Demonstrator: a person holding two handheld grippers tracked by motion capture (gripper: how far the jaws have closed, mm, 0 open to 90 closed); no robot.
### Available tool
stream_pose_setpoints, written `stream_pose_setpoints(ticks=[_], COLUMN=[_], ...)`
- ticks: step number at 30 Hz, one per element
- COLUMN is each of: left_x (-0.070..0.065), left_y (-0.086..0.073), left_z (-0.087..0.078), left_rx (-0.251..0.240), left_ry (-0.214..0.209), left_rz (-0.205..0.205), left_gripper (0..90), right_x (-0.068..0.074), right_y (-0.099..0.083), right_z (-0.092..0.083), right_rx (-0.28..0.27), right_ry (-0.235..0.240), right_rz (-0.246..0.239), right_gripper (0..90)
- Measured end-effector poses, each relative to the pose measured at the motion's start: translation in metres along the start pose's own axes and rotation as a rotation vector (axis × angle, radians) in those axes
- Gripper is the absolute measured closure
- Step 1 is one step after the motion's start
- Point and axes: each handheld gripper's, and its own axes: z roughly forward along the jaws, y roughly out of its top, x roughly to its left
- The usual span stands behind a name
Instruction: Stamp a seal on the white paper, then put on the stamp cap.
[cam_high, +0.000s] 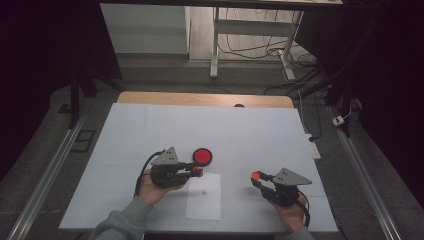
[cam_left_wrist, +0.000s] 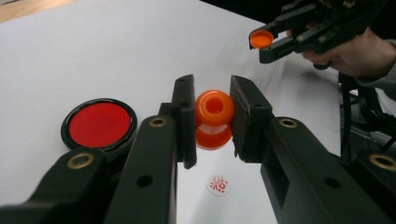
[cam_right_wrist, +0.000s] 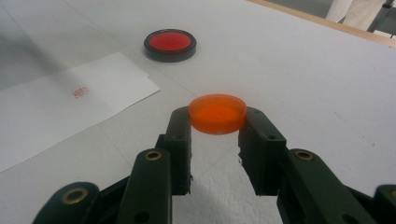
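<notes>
Orange stamp (cam_left_wrist: 214, 119) is held clamped in the left gripper (cam_high: 196, 171) above the paper sheet (cam_high: 205, 200) bearing a red imprint (cam_left_wrist: 218, 185), beside the red ink pad (cam_high: 202, 156); its orange cap (cam_right_wrist: 217, 113), pinched in the right gripper (cam_high: 257, 177), should be aligned squarely before pressing on.

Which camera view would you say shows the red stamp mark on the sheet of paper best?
The left gripper view: the red stamp mark lies close below the jaws, round with a pattern. The right gripper view shows it smaller and slanted on the paper; the high view shows a faint dot.
</notes>
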Motion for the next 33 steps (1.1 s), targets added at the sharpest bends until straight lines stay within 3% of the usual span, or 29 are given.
stream_pose_setpoints(ticks=[8,33], left_x=[0.0024,0.0015], left_y=[0.0052,0.0056], left_z=[-0.0082,-0.0064], left_rx=[-0.021,-0.014], left_ry=[-0.015,-0.025], left_rz=[-0.015,-0.016], left_gripper=[72.3,72.3], right_x=[0.0,0.0051], right_y=[0.0,0.0038], right_z=[0.0003,0.0067], right_rx=[0.002,-0.004], right_ry=[-0.004,0.021], right_rz=[-0.004,-0.004], right_gripper=[64.5,64.5])
